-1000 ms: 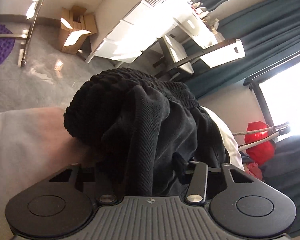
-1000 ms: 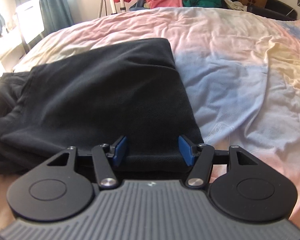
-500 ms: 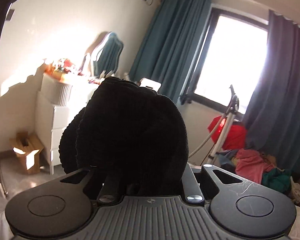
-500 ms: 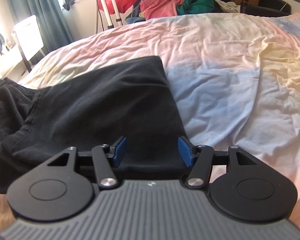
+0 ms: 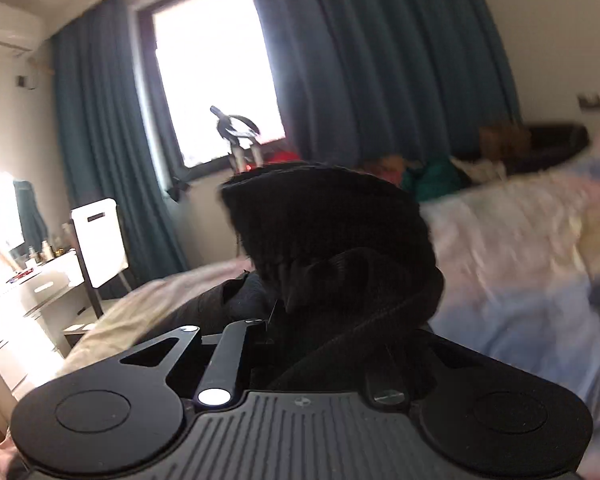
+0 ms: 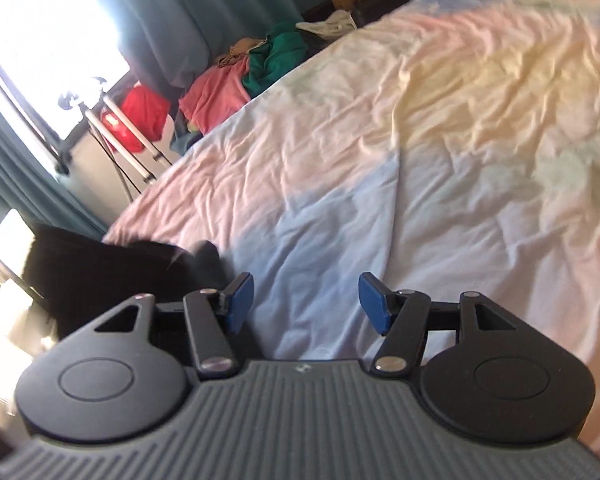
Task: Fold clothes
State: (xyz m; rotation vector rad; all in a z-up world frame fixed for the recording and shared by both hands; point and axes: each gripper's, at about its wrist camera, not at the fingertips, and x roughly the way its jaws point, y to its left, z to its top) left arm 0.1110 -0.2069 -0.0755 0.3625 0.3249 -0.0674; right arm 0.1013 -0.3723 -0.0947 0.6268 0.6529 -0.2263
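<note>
My left gripper (image 5: pixel 320 340) is clamped on the black garment (image 5: pixel 332 240), which bunches up over the fingers and hides them completely (only the linkage arms show below the cloth). The ribbed waistband end rises in front of the lens and blocks the middle of the room; the rest of the fabric trails down toward the bed (image 5: pixel 520 248), and this whole view is smeared with blur. To the left of the bundle I can make out a white chair (image 5: pixel 98 240) and the window (image 5: pixel 212 68). My right gripper (image 6: pixel 306 300) holds nothing, its blue pads (image 6: pixel 240 300) spread wide over the pastel sheet. The garment's dark edge (image 6: pixel 100 268) sits at the left of that view, partly cut off behind the gripper body. A clothes pile (image 6: pixel 244 76) lies beyond the bed.
</note>
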